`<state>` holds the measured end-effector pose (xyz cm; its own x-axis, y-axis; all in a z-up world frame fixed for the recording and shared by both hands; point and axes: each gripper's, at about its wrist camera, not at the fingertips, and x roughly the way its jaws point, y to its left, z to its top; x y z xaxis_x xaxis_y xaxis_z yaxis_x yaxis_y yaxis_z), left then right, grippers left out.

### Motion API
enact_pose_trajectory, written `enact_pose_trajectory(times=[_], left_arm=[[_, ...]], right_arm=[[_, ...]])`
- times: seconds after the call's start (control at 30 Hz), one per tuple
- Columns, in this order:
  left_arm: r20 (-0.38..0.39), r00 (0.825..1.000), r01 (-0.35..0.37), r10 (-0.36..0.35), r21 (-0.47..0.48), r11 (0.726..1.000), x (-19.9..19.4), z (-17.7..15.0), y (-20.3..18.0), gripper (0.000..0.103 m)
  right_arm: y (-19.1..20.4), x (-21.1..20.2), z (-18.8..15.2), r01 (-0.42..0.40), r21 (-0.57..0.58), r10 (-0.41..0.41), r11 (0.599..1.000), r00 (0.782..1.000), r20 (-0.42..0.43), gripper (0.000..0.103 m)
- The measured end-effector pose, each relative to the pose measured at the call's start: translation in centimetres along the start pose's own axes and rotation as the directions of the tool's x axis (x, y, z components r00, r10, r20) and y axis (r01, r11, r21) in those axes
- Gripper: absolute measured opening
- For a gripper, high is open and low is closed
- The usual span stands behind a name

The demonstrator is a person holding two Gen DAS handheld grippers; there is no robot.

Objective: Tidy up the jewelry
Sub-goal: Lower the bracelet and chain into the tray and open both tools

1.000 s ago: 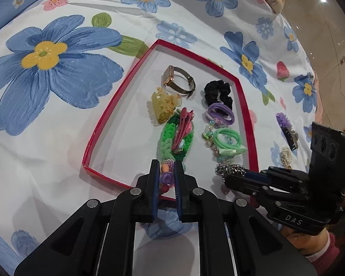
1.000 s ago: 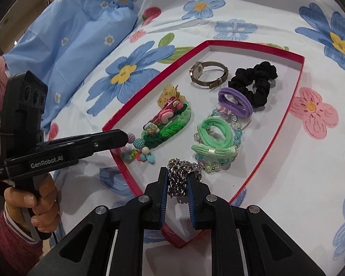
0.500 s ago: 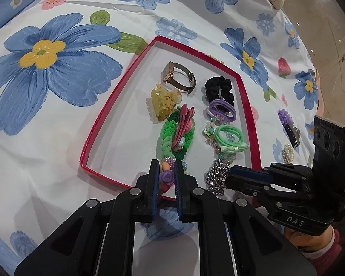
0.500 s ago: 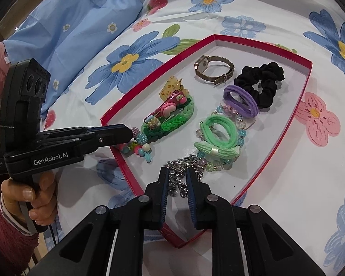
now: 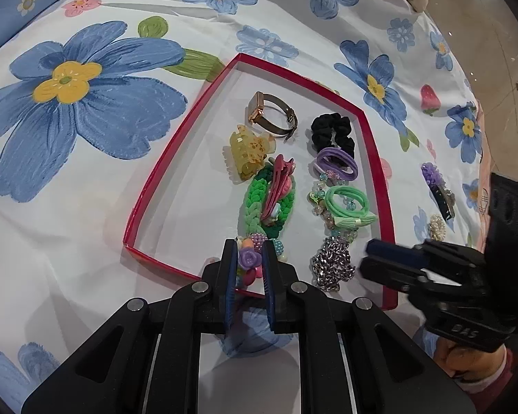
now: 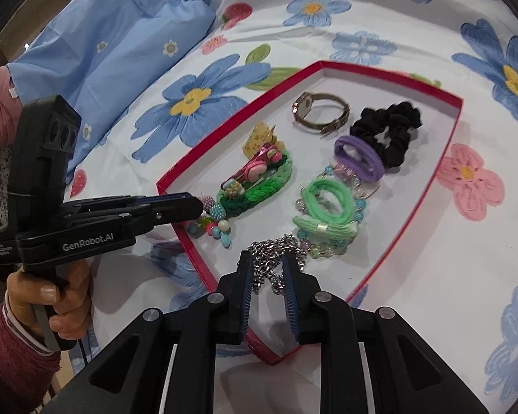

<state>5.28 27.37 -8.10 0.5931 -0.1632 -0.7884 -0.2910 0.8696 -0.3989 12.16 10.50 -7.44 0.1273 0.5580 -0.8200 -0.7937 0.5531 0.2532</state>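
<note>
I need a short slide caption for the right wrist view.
Right gripper open over the silver chain in the red tray; left gripper grips a beaded bracelet.

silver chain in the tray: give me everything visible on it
The silver chain is a chunky, shiny metal curb-link piece, bunched in a loose heap rather than laid straight. It lies on the white floor of the red tray, at the near end, just below the green hair tie and clear bead bracelet. The right gripper straddles its near links with jaws apart, not clamping. Clasp not discernible.
</note>
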Motion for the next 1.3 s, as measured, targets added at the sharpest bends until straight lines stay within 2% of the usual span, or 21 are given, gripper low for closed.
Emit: enact_pose_trajectory(times=[0.1,0.17,0.2,0.37,0.43,0.47,0.5,0.67,0.8,0.97,1.07,1.17,1.3], left_arm=[[0.006,1.000,-0.008,0.008,-0.004,1.000,-0.2,0.0,-0.1,0.022],[0.019,1.000,-0.009,0.009,-0.011,1.000,-0.6,0.0,-0.2,0.036],[0.024,1.000,-0.015,0.015,-0.013,1.000,-0.8,0.0,-0.2,0.039],[0.059,0.998,-0.027,0.030,-0.042,0.999,-2.2,-0.3,-0.1,0.059],[0.078,0.996,-0.035,0.040,-0.055,0.998,-3.0,-0.6,0.0,0.067],[0.086,0.995,-0.036,0.041,-0.063,0.997,-3.4,-0.7,0.0,0.071],[0.091,0.995,-0.034,0.040,-0.069,0.997,-3.7,-0.9,0.0,0.072],[0.128,0.991,-0.026,0.039,-0.099,0.995,-5.3,-2.1,-0.1,0.086],[0.165,0.986,-0.016,0.035,-0.111,0.994,-6.4,-3.3,-0.4,0.090],[0.160,0.985,-0.052,0.070,-0.114,0.992,-7.0,-4.8,-0.7,0.092],[0.162,0.981,-0.087,0.103,-0.100,0.991,-7.4,-5.5,-1.1,0.092],[0.183,0.972,-0.133,0.144,-0.071,0.989,-8.2,-6.1,-1.7,0.092],[0.212,0.964,-0.163,0.162,-0.012,0.987,-9.6,-6.2,-2.8,0.092]], right_arm=[[-0.2,-1.4,-0.1,0.013,0.015,-0.014,1.000,0.999,0.050,0.040],[-0.5,-2.1,-0.2,0.006,0.031,-0.009,0.999,0.997,0.079,0.041],[-0.7,-2.6,-0.3,0.001,0.046,-0.005,0.999,0.995,0.095,0.044],[-1.5,-4.0,-0.9,-0.014,0.098,-0.002,0.995,0.988,0.157,0.047],[-1.9,-4.8,-1.2,-0.034,0.125,0.009,0.992,0.981,0.196,0.052],[-2.1,-5.1,-1.4,-0.042,0.139,0.012,0.989,0.977,0.214,0.057],[-2.2,-5.3,-1.5,-0.051,0.149,0.015,0.987,0.973,0.230,0.062],[-2.4,-6.1,-2.3,-0.091,0.186,0.037,0.978,0.960,0.277,0.070],[-2.2,-6.4,-3.4,-0.134,0.212,0.060,0.968,0.945,0.323,0.077],[-1.7,-6.5,-4.8,-0.155,0.225,0.070,0.962,0.937,0.343,0.080],[-1.6,-6.7,-5.2,-0.144,0.230,0.058,0.963,0.937,0.344,0.081],[-1.5,-7.3,-5.7,-0.125,0.232,0.031,0.965,0.928,0.371,0.081],[-1.2,-8.3,-5.9,-0.088,0.223,-0.006,0.971,0.921,0.390,0.081]])
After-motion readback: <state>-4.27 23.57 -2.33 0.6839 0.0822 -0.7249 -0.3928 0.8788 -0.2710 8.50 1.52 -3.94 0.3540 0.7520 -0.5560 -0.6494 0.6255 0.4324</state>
